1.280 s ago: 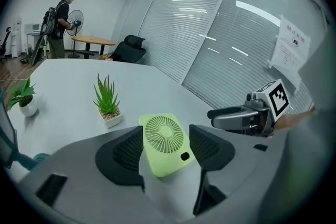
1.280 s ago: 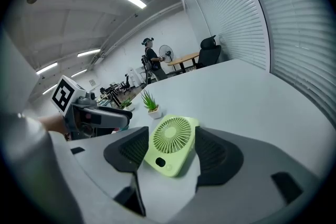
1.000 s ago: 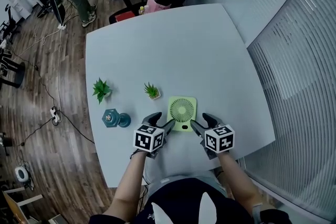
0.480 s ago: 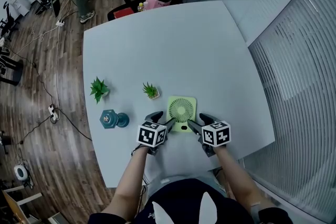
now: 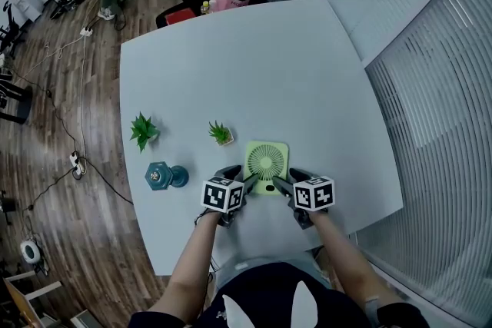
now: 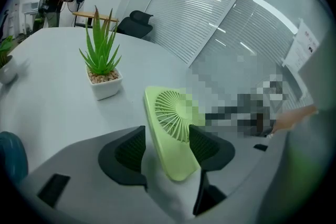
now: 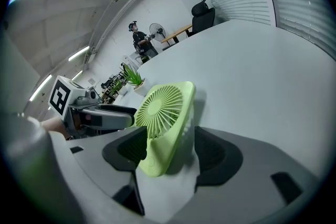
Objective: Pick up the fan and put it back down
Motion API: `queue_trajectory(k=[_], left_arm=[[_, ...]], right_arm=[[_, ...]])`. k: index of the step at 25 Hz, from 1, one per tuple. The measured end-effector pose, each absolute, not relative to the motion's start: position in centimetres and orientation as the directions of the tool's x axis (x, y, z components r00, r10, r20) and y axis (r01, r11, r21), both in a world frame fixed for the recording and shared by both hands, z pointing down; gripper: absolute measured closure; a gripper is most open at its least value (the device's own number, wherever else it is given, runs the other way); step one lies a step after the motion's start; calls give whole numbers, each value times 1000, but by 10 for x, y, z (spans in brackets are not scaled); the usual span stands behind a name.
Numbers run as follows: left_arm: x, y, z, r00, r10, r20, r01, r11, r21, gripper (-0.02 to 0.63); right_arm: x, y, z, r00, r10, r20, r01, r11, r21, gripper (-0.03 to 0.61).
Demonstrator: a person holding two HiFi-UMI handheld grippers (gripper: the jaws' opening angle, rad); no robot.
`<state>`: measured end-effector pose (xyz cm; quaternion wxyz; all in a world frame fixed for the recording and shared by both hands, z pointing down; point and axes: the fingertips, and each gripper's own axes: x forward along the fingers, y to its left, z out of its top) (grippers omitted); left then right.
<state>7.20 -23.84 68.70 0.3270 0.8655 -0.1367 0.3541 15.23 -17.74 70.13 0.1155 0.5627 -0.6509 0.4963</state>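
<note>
Head view: fan (image 5: 266,163) by tabletop's (image 5: 254,65) near edge
Left claw (image 5: 240,177): apart, straddling fan corner
Right claw (image 5: 287,179): same, I'd say

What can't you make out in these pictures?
- Lower corners of the fan: head view, covered by the left gripper and right gripper.
- What lies just beyond the fan: left gripper view, under a mosaic patch.
- Teal object: left gripper view, cut off by the edge.
- Whether the left gripper pinches the fan: left gripper view, contact unclear.
</note>
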Motion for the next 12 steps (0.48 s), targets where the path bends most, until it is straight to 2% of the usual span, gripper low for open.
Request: queue_trajectory(k=[7,12], left_arm=[[74,-236,698,727,-7,686,-502,-688,525,387],[73,-233,700,763,52,644,-499,-586,638,393]], right_arm=[[148,-177,710,-349,-620,703,-822,-158,-547,311],[147,-177,709,-367,-642,673,-791,-164,-589,341]])
